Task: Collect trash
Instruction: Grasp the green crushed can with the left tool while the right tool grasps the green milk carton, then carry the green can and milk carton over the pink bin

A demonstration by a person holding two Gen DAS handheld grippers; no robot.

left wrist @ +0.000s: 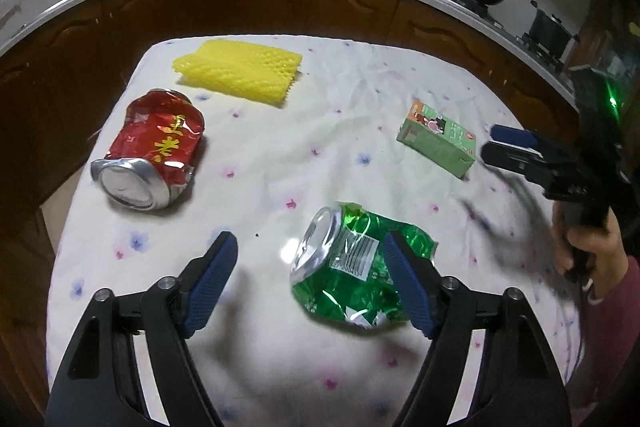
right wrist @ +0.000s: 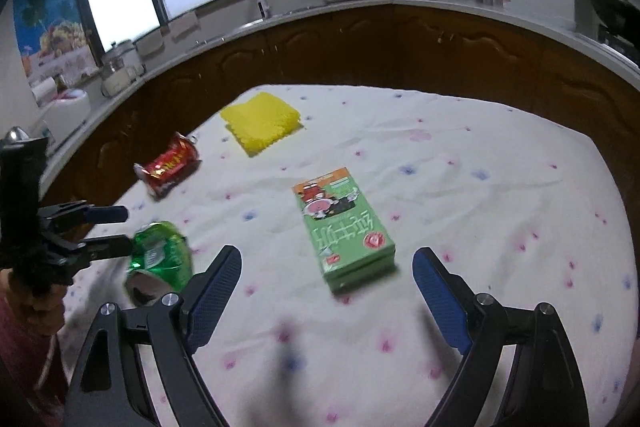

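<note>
Left gripper (left wrist: 310, 275) stands with jaws apart above the floral cloth (left wrist: 280, 167), gripping nothing; the crushed green can (left wrist: 352, 271) lies ahead and toward its right finger, which overlaps the can's edge, probably so the jaws can straddle it. Right gripper (right wrist: 326, 293) is likewise spread wide and empty, the green carton (right wrist: 344, 227) lying flat just beyond and between its fingers. Contact between finger and can cannot be confirmed, and no trash bin is in view.
</note>
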